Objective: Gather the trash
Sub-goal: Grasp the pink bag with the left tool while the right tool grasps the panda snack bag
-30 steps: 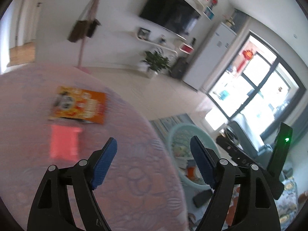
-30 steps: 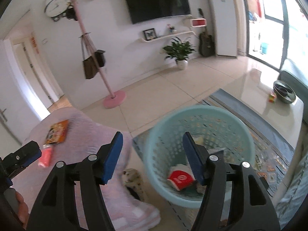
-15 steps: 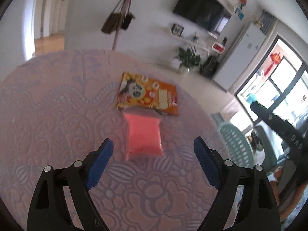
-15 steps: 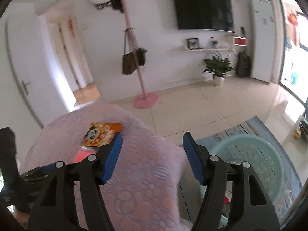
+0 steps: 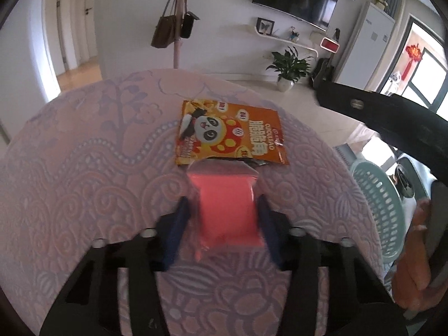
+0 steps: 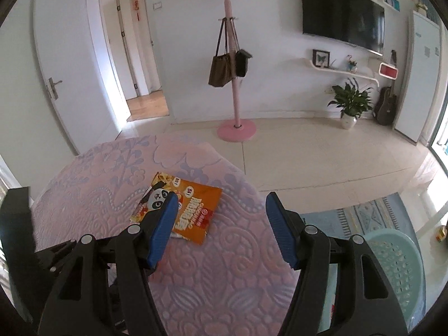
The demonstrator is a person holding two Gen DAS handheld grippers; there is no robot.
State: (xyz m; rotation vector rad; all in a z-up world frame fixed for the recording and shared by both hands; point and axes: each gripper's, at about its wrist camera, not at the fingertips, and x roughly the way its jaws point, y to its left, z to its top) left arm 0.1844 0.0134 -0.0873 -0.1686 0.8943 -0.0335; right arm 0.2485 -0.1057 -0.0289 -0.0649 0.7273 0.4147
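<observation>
A pink packet lies on the pink embossed tablecloth, just below an orange panda snack bag. My left gripper is closing on the pink packet, its blurred blue pads against the packet's two sides. In the right wrist view my right gripper hangs open and empty over the table. Its left finger covers the near edge of the orange snack bag. The pink packet is hidden in that view.
A pale green slotted basket stands on the floor past the table's right edge, on a blue rug. A pink coat stand with bags and a potted plant stand farther off.
My left gripper came down to the pink packet and its jaws went from wide open to narrow around it. The right gripper swung left from over the basket to over the table.
</observation>
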